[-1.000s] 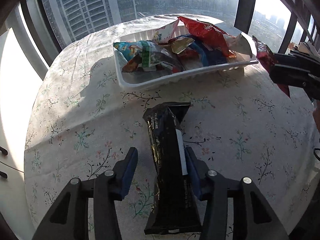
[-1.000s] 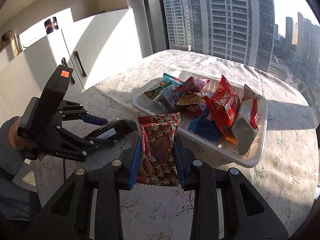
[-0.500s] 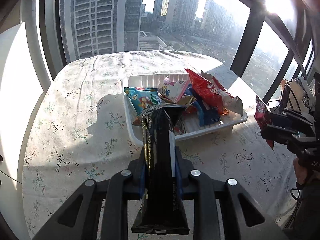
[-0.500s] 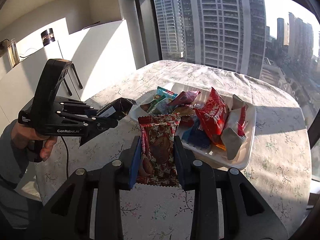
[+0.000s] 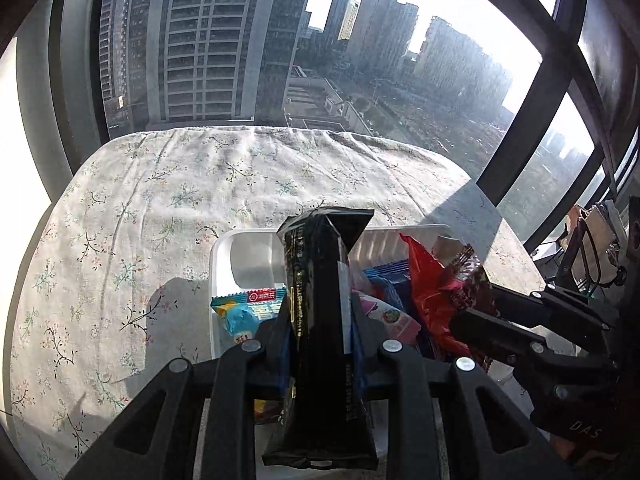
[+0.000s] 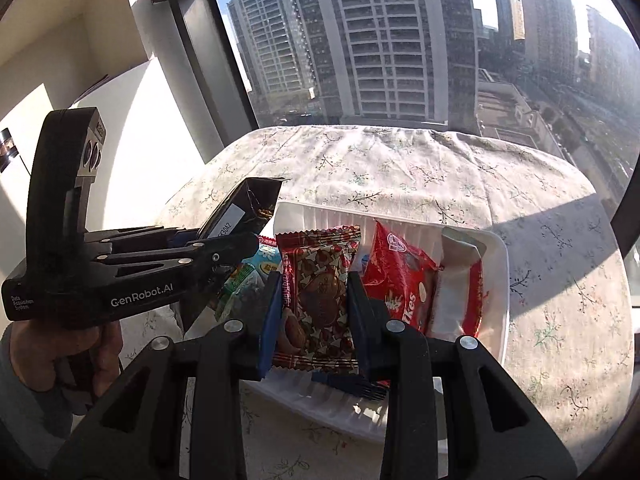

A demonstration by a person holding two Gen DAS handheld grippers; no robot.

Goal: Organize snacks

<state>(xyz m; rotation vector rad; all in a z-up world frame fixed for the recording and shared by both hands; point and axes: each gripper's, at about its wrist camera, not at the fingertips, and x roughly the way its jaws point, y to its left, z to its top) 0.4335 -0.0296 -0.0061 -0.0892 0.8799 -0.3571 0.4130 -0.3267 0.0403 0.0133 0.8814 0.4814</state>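
Snacks (image 5: 432, 300) in tray (image 5: 244, 256) partly hidden behind black packet (image 5: 320, 320).

A tray (image 6: 496, 280) is sitting on the clothed table (image 6: 420, 168), with snack packets (image 6: 400, 276) lying in it. The left gripper (image 5: 320, 332) is holding a long packet (image 5: 320, 300) above the tray's left part, while the right gripper (image 6: 314, 308) is holding a cookie packet (image 6: 318, 292) over what is probably its near side. Beyond the table's far edge a window (image 6: 380, 40) is standing.

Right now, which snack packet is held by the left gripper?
The long black packet, upright in the left gripper. The right gripper holds the red-brown cookie packet.
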